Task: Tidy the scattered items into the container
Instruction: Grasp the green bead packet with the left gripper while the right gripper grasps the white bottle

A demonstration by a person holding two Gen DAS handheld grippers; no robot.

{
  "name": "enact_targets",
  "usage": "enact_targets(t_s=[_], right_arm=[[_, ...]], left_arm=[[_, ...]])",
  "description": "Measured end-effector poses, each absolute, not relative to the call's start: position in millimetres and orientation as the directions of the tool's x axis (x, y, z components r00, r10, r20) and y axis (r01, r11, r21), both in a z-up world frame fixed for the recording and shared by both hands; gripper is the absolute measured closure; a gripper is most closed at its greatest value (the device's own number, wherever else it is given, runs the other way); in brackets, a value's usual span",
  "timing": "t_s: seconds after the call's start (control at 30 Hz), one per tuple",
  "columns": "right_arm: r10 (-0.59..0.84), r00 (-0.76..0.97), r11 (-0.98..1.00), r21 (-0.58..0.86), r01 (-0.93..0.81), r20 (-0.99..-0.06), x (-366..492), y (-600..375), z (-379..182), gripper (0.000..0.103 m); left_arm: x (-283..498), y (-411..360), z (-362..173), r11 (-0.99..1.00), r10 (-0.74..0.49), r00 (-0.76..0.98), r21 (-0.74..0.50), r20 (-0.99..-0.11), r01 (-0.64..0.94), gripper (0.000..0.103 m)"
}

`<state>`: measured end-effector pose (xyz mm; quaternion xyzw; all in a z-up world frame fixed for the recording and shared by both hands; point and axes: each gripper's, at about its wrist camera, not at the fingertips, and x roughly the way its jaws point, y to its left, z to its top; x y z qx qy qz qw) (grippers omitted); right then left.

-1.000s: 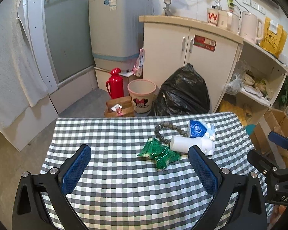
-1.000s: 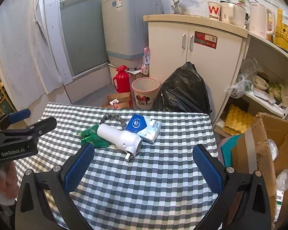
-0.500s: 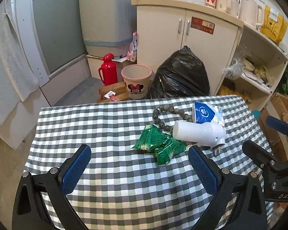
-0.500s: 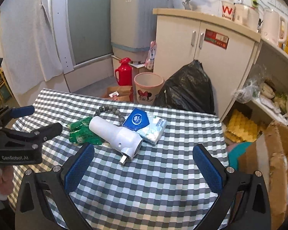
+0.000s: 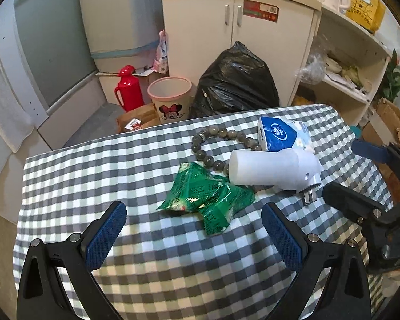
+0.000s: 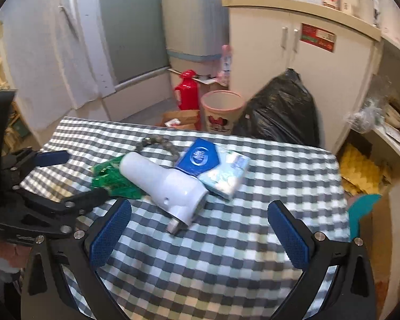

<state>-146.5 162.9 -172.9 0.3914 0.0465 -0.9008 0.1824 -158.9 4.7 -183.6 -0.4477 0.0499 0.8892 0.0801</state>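
- Four scattered items lie bunched together on the checked tabletop, toward its far right corner: a green foil packet, a white plug-in device on its side, a string of grey beads and a blue tissue pack.
- The packet touches the device's rounded end; the beads curl behind both, partly hidden by the device; the tissue pack rests against the device's far side.
- Nothing appears tidied yet; all four items are left to move.
- A cardboard box stands off the tabletop's right edge and may be the container; this cannot be confirmed.
- The left gripper hovers over the near edge, jaws spread wide and empty, the green packet lying just beyond them.
- The right gripper is likewise spread and empty, facing the device's plug end.
- The two grippers sit close together and could crowd each other.
- Beyond the far edge stand a pink bin, a red flask, a black rubbish bag and a cream cabinet.
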Motion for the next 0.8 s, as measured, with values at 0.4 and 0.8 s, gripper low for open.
enact_targets(t_s=[0.4, 0.8], right_arm=[[-0.339, -0.515, -0.885, 0.082, 0.458, -0.787, -175, 149, -199, 0.023], [-0.34, -0.488, -0.866, 0.065, 0.497, -0.804, -182, 140, -215, 0.022]], left_arm=[[-181, 9, -207, -0.976, 0.104, -0.55, 0.021, -0.829, -0.216, 0.0], [-193, -3, -218, -0.978, 0.139, -0.552, -0.028, -0.822, -0.205, 0.0]])
